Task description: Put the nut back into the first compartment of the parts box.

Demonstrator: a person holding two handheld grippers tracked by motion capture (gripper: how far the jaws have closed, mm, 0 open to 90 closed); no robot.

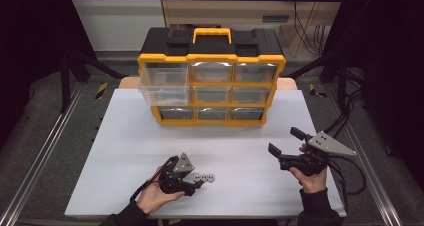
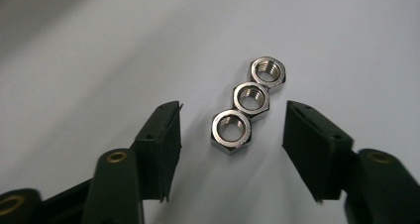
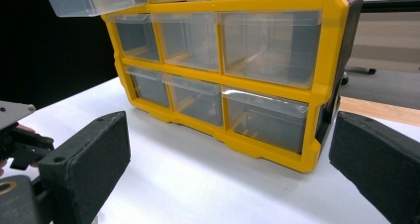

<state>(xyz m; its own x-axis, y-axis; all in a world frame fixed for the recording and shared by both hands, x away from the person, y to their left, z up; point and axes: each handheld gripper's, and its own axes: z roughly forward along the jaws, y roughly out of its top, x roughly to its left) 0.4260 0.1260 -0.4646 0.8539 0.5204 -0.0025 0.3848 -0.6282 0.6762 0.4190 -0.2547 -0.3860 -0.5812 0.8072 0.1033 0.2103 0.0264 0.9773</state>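
Three steel hex nuts lie touching in a row on the white table [image 1: 125, 151]: the nearest nut [image 2: 231, 130], the middle nut [image 2: 252, 99] and the far nut [image 2: 268, 71]. In the high view the row of nuts [image 1: 204, 177] sits near the front edge. My left gripper [image 2: 232, 106] is low over the table, jaws apart on either side of the nearest two nuts, with gaps on both sides. In the high view the left gripper [image 1: 199, 180] points right at the row. My right gripper [image 1: 283, 139] is held above the table at the right, open and empty.
A yellow and black drawer organizer [image 1: 210, 81] with clear drawers stands at the back of the table. Its top-left drawer [image 1: 162, 83] is pulled out. The right gripper view faces the organizer [image 3: 317, 75] between that gripper's wide-spread jaws. Cables trail off at the right.
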